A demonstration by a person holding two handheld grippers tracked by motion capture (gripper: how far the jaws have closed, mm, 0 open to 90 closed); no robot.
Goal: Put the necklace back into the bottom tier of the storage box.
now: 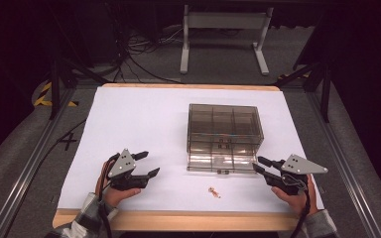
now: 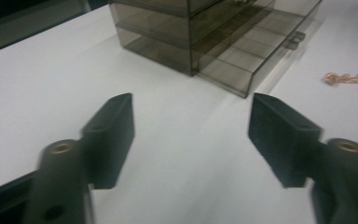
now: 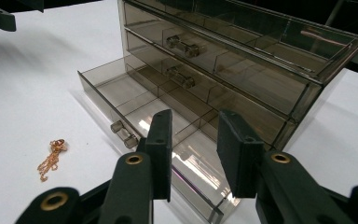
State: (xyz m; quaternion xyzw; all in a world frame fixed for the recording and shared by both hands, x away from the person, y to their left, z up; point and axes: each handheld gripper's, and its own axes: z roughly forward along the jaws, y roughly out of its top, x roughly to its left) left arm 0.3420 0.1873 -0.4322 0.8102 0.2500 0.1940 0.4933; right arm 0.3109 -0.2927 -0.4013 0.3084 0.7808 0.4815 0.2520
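Both grippers hovered low over the near edge of the tabletop, each of matte black plastic with flat, blocky jaws and brass-coloured rivets at the joints. At the near left, the left gripper (image 1: 146,164) had its jaws spread wide with only bare surface between them. At the near right, the right gripper (image 1: 258,164) had its jaws parted by a narrower gap, gripping nothing, its tips just beside the front right corner of the drawer box (image 1: 224,138).

That box was a smoky, translucent plastic cube of stacked drawers, hard-edged and glossy, standing right of the tabletop's centre. Its bottom drawer (image 3: 135,100) was pulled out toward the near edge (thin dividers split it into compartments), and small cylindrical knobs stuck out from the drawer fronts.

A thin gold-coloured chain (image 1: 214,191), crumpled into a small tangle, lay near the near edge, in front of the box and between the two grippers.

A smooth white sheet (image 1: 139,119) covered the wooden tabletop, whose pale rim showed along the near edge. Grey carpet, metal rails, loose cables and a white table frame lay beyond in a dim room.
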